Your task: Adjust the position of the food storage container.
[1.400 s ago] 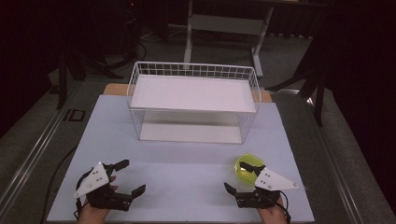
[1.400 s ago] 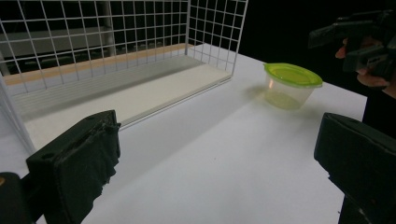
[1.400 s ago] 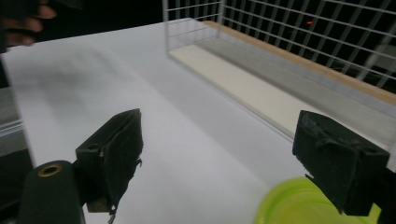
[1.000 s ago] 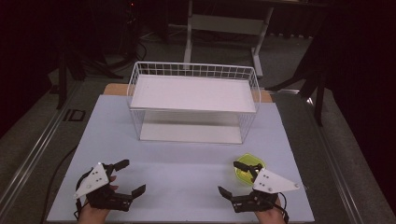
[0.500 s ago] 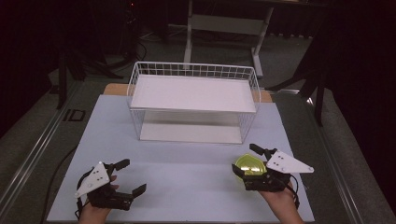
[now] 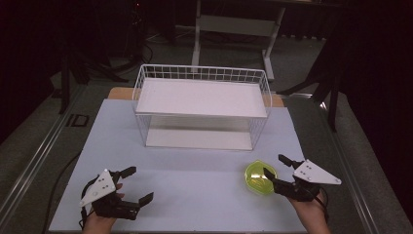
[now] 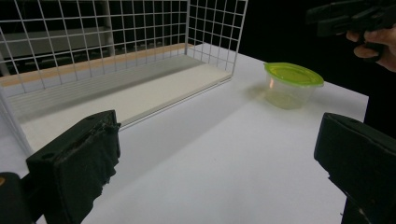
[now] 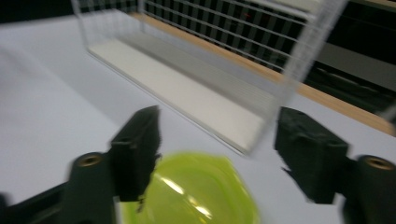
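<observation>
Fingers (image 6: 271, 176) closing around unlabelled green-lidded container (image 6: 259, 177).

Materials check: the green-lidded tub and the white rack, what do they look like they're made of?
Tub: probably thin plastic; clear body you can see through, glossy translucent lime lid with highlights. Rack: likely white-coated metal wire, thin welded grid; its shelf is a matte white board, material unclear.

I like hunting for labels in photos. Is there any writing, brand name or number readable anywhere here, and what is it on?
"ID": large pale letters on the dark floor strip left of the white table, seen in the high view.
The green-lidded container, the wire basket and both grippers, left gripper and right gripper, show no readable writing.
</observation>
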A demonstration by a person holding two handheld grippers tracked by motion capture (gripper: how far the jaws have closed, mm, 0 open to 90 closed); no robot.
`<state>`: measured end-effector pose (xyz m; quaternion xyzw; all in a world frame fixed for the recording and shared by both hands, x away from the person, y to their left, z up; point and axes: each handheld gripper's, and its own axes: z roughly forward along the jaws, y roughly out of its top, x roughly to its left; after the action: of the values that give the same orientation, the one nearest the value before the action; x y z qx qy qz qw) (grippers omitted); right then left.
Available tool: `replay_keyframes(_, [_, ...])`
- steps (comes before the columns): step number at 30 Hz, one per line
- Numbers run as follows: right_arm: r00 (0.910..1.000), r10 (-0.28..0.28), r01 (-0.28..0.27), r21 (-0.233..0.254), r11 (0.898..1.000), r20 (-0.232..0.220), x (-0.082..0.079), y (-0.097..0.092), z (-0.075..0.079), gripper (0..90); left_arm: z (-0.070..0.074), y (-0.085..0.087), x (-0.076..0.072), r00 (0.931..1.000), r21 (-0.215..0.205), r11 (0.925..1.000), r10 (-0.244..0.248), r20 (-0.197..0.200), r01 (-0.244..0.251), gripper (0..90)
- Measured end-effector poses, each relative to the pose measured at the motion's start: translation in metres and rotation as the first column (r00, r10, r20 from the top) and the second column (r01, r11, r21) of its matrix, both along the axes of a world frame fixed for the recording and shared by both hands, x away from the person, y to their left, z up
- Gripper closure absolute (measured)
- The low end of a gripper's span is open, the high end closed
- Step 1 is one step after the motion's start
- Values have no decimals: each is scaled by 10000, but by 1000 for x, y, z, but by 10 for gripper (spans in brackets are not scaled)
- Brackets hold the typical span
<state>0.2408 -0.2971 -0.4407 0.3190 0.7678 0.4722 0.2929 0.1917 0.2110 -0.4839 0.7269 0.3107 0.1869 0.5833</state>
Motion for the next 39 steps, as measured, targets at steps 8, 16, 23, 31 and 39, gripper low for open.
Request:
replay_keyframes(8, [9957,-624,619,-99,9980,-680,0,-24,-20,543,-1,0,0,10000,98,10000,7,-5,-7,12])
replay_keyframes(16, [9831,-1301,1248,-488,9910,-1288,-3,-40,-40,813,-1,-1,0,10000,47,10000,-27,-64,28,12])
replay_keyframes(23, [9698,-1454,1285,-963,9870,-1959,-2,-44,-57,899,-1,-2,0,10000,55,10000,-30,-90,30,12])
replay_keyframes(31, [9459,-1047,736,-1112,9911,-3071,0,-33,-81,900,0,-3,0,10000,63,10000,-43,-77,43,12])
replay_keyframes(39, [9392,-306,-36,-988,9951,-3420,5,-15,-83,900,0,-4,0,10000,63,10000,-40,-57,40,12])
